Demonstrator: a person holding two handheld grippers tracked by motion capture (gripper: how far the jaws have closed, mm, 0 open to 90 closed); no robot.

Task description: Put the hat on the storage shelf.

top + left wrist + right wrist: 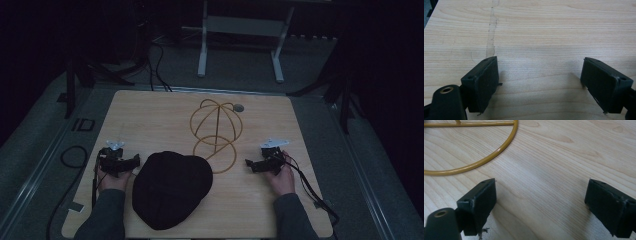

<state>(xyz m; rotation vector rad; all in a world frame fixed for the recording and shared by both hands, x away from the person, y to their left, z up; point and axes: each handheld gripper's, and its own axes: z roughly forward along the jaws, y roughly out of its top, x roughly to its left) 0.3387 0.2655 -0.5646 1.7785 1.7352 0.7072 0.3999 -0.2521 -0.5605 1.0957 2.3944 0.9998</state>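
Black jaws on my left gripper (135,163) stand wide apart with bare wood between them; it holds nothing and sits low over the table (150,107), though I cannot tell whether it touches the wood. My right gripper (248,163) is spread just as wide and is empty too, with a curved piece of the yellow wire hat stand (216,131) ahead of its jaws in the right gripper view. Between the two grippers lies the black cap (172,187), flat on the near half of the table, just beside the left gripper and well apart from the right. In this dim light its brim seems to point toward the near-left, so its long axis runs diagonally. Its far edge overlaps the stand's base ring.
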